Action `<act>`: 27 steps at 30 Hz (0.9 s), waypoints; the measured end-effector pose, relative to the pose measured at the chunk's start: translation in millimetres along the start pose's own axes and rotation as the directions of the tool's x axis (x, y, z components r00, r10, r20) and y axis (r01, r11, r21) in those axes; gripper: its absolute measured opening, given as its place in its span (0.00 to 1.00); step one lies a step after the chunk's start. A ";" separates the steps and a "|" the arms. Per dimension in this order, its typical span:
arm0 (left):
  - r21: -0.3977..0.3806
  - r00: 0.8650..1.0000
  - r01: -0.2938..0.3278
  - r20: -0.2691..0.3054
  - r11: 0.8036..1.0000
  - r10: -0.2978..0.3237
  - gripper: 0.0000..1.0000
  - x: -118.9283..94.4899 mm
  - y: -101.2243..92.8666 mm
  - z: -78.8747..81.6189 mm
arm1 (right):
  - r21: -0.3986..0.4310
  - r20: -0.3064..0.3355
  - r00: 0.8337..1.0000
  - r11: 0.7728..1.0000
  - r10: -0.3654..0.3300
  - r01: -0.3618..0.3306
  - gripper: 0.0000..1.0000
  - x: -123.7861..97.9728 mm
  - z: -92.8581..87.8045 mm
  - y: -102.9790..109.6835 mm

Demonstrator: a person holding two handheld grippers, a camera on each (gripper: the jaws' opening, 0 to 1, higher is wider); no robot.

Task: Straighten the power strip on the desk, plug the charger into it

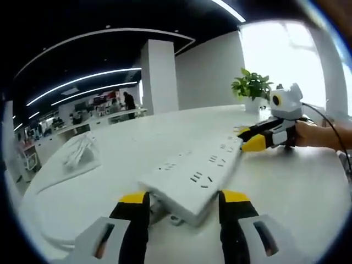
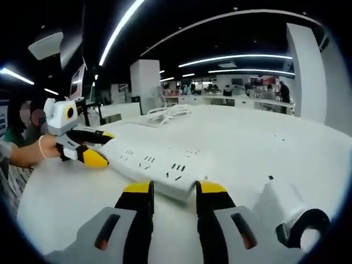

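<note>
A long white power strip [image 1: 192,176] lies slantwise on the white desk [image 1: 297,192]. In the left gripper view my left gripper [image 1: 184,198] has its yellow-tipped jaws closed against the sides of the strip's near end. My right gripper [image 1: 250,137] clasps the far end. In the right gripper view the strip [image 2: 159,159] runs from my right gripper [image 2: 175,188], shut on its near end, to my left gripper [image 2: 96,147] at the far end. A white charger [image 2: 280,206] lies on the desk just right of my right jaws.
A bundle of white cable [image 1: 80,151] lies at the desk's left side; it also shows as the cable bundle [image 2: 168,114] far across the desk. A potted plant [image 1: 252,85] stands at the back right. The person's hand [image 1: 316,135] holds the right gripper. Office desks and pillars lie beyond.
</note>
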State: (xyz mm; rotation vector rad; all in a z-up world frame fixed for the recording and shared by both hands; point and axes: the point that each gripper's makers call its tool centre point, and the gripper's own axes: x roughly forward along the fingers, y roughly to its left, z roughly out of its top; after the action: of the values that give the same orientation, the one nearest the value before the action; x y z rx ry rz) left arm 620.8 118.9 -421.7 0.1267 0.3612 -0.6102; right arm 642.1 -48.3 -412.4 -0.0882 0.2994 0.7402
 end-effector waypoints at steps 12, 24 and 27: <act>-0.013 1.000 0.028 0.009 1.000 -0.028 0.49 0.3 1.5 0.8 | -0.019 -0.003 1.000 0.999 -0.031 0.031 0.28 -1.2 -0.8 -0.2; -0.024 0.998 0.061 0.020 0.998 -0.061 0.48 2.2 3.5 1.9 | -0.014 -0.005 0.998 0.998 -0.058 0.058 0.28 -0.5 -0.5 -4.2; -0.025 0.997 0.069 0.020 0.997 -0.069 0.47 3.0 3.9 2.4 | -0.012 -0.005 0.998 0.998 -0.067 0.067 0.27 -0.4 -0.4 -5.5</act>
State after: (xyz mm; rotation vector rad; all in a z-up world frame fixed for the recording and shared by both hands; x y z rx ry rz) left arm 626.1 119.9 -420.5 0.0835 0.3557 -0.6745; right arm 645.4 -52.7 -412.8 -0.1113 0.2957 0.6752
